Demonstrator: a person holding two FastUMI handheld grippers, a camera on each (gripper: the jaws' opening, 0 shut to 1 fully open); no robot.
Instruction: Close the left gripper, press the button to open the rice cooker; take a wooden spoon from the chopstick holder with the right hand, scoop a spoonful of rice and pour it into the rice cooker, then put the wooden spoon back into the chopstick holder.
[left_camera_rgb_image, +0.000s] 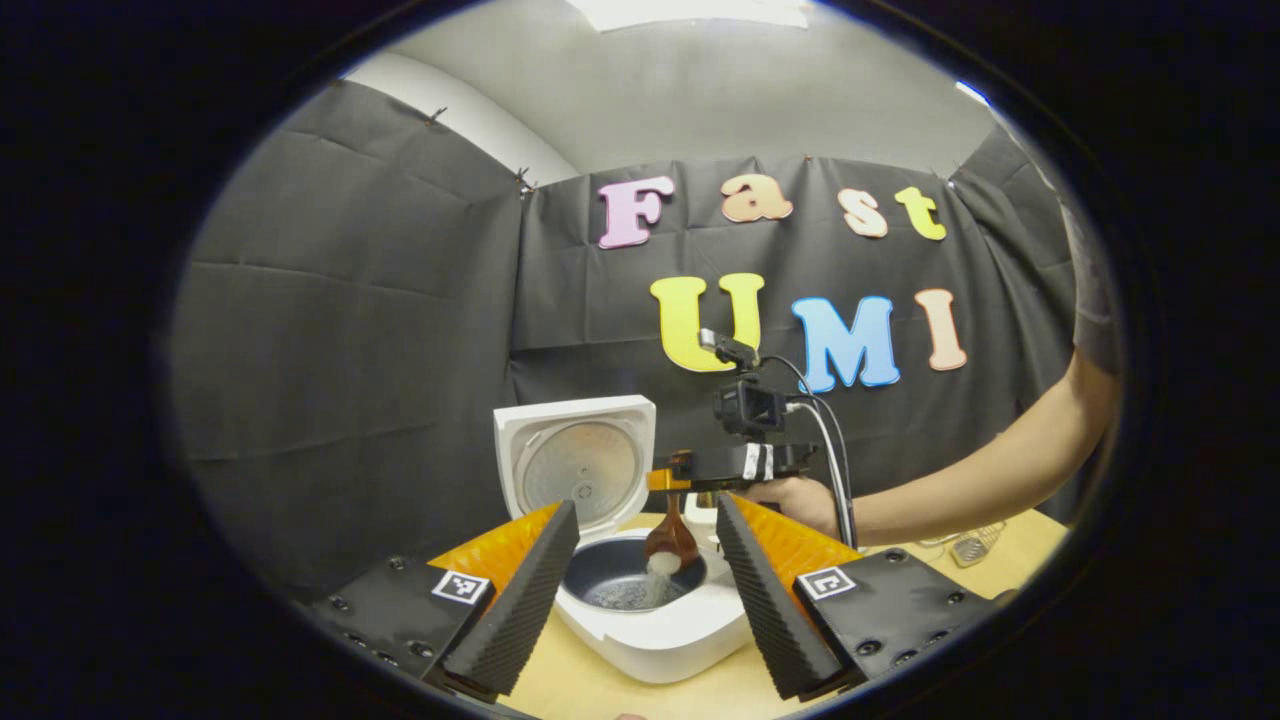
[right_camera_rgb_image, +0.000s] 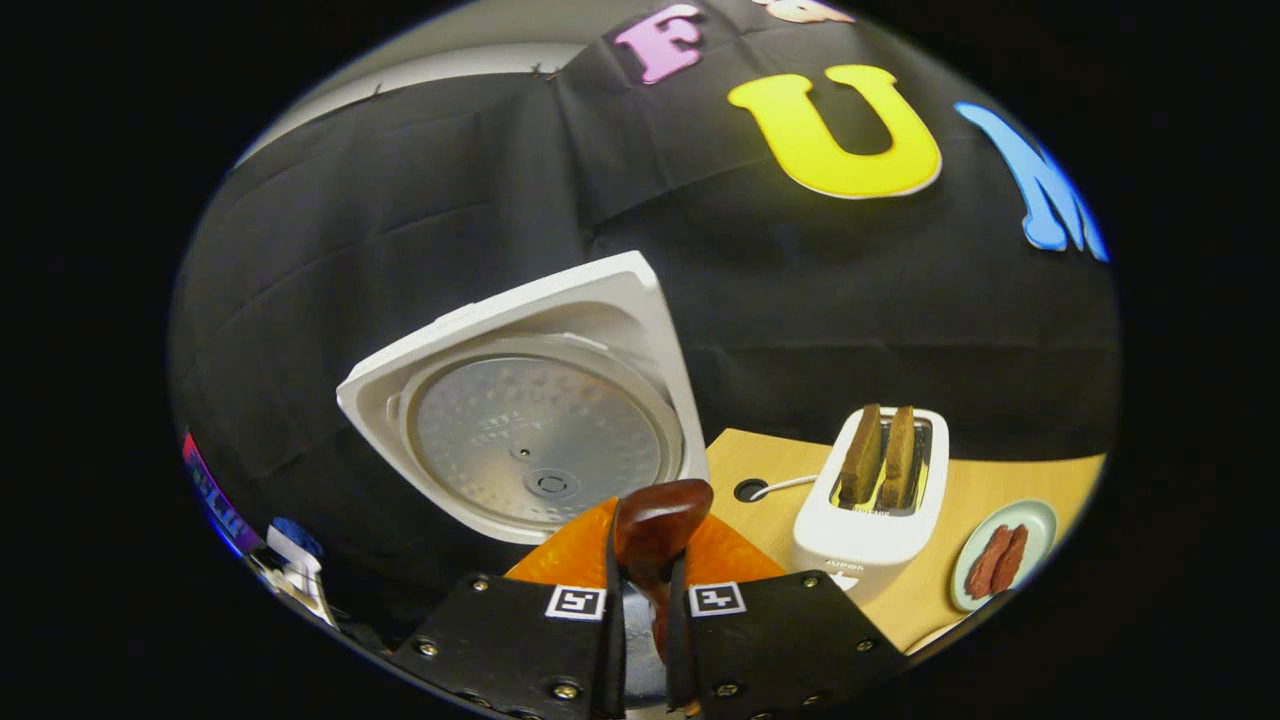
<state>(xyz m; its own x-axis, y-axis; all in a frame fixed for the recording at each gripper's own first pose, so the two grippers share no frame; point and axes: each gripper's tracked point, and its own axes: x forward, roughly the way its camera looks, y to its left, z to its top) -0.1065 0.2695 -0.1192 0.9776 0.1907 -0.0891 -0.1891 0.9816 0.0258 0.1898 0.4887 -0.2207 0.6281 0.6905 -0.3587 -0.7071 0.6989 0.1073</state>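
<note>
rice spills off the tipped wooden spoon into the dark inner pot of the rice cooker, which sits on the desk with its lid standing upright behind the pot. a small scatter of grains already lies on the pot's floor. the right tool hangs just above the pot, held by a hand, its fingers pressed together on the spoon's handle; in the right gripper view the spoon is pinched between the two near fingers with its bowl pointing at the lid. the left tool waits near the cooker, fingers spread wide apart and gripping nothing.

judging by this, the button press, the spoon pick-up and the scoop are done, and the pour is under way. returning the spoon to the chopstick holder is left.

beyond the cooker, the right gripper view shows a toaster with two slices up and a small plate of food. a wire object at the desk's far edge is too small to identify. the spoon's handle is mostly hidden by the fingers.
</note>
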